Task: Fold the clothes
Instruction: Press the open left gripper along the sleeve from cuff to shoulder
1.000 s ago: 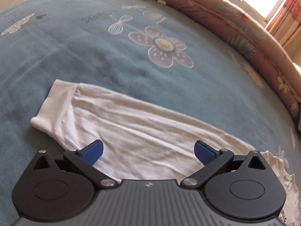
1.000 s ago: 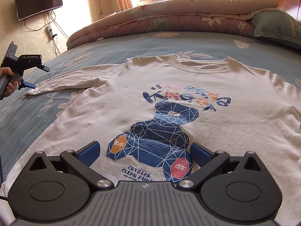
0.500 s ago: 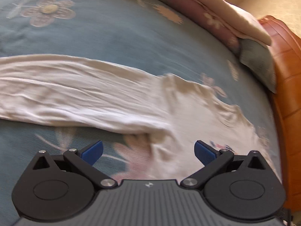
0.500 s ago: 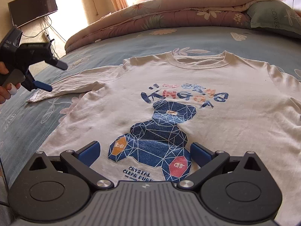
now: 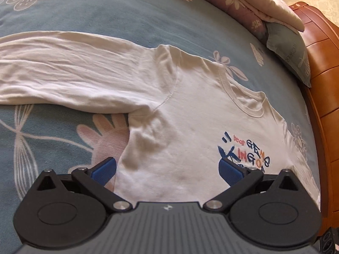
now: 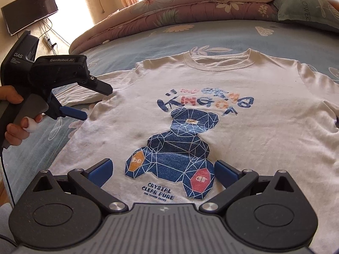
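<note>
A white long-sleeved shirt (image 6: 243,131) with a blue bear print lies flat, front up, on the blue flowered bed (image 6: 222,36). In the left wrist view its sleeve (image 5: 63,67) stretches out to the left from the shoulder. My left gripper (image 5: 167,169) hovers open over the armpit and side of the shirt (image 5: 180,137), holding nothing. From the right wrist view the left gripper (image 6: 95,103) shows at the shirt's left edge, held by a hand (image 6: 14,116). My right gripper (image 6: 162,169) is open above the shirt's lower front, over the bear's legs.
A rolled pink flowered quilt (image 6: 190,6) lies along the far side of the bed, with a grey-green pillow (image 6: 307,10) at the right. An orange wooden headboard (image 5: 324,84) borders the bed. A television (image 6: 29,10) hangs on the left wall.
My left gripper swung from the sleeve's cuff along the sleeve to the shirt's armpit. The right gripper stayed nearly still, over the bear print. Both stayed open.
</note>
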Available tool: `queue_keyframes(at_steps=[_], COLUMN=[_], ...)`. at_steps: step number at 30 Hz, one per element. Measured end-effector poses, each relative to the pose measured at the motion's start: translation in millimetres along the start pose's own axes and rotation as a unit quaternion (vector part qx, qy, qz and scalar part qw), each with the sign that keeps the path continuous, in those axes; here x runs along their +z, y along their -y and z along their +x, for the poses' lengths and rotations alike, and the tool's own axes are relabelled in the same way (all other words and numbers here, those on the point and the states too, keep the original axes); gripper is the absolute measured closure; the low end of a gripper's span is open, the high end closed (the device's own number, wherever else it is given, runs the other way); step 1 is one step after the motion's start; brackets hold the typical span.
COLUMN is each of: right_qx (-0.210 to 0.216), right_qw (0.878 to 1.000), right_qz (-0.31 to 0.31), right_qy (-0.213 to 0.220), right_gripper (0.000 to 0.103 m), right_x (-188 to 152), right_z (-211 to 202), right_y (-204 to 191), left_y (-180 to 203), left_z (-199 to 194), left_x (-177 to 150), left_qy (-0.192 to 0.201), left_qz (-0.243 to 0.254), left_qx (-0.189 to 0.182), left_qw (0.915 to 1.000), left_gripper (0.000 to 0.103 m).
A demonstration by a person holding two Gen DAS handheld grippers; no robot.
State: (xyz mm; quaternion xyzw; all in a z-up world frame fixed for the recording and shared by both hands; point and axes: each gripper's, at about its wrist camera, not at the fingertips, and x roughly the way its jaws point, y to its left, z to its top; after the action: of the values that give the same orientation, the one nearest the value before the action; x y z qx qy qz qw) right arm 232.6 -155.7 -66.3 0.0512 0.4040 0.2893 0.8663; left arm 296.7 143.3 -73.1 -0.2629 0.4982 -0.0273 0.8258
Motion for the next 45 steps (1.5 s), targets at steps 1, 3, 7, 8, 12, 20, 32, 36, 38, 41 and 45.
queue_keyframes(at_steps=[1,3,7,8,12,20,32,36,38,41,45], right_qx=[0.005,0.014,0.026,0.027,0.03,0.033,0.002,-0.013,-0.016,-0.018,-0.021], right_qw=[1.0,0.999,0.998,0.998,0.998,0.997,1.0,1.0,1.0,1.0,0.999], right_qz=[0.011,0.029,0.052,0.054,0.063,0.072,0.017,-0.009,-0.013,-0.017,-0.025], right_qy=[-0.002,-0.004,-0.003,-0.002,-0.001,0.002,-0.009,-0.007,-0.003,0.001,0.005], right_gripper=[0.0,0.0,0.0,0.0,0.0,0.0,0.0,0.0,0.0,0.0,0.0], right_x=[0.7,1.9,1.5,1.5,1.5,0.4,-2.4,-4.6,-5.1,-5.0,-5.8], right_z=[-0.9,-1.7,-1.4,-1.7,-2.0,-1.8,0.4,3.9,5.0,6.3,7.7], right_y=[2.0,6.3,12.8,13.4,15.4,18.0,2.0,-4.6,-5.8,-6.0,-7.3], left_y=[2.1,5.9,2.1,-2.0,-11.5,-16.1,-50.5,-105.1,-129.7,-152.5,-161.9], left_z=[-4.3,-10.9,-1.3,0.2,-13.2,-22.8,-81.4,-76.1,-63.8,-41.9,-25.2], left_x=[-5.2,-16.6,-41.8,-48.6,-74.4,-92.1,14.1,71.8,86.1,90.6,77.0], left_qy=[-0.002,-0.008,-0.029,-0.03,-0.013,-0.001,0.109,0.15,0.162,0.164,0.157], left_qz=[0.0,0.0,-0.007,-0.015,-0.029,-0.005,0.057,0.017,-0.003,0.001,0.025], left_qx=[-0.014,-0.038,-0.017,-0.009,-0.029,-0.043,0.067,0.143,0.165,0.193,0.207], left_qw=[0.9999,0.9992,0.9994,0.9994,0.9991,0.9991,0.9902,0.9781,0.973,0.9674,0.9652], left_gripper=[0.001,0.001,0.001,0.001,0.001,0.001,0.001,0.001,0.001,0.001,0.001])
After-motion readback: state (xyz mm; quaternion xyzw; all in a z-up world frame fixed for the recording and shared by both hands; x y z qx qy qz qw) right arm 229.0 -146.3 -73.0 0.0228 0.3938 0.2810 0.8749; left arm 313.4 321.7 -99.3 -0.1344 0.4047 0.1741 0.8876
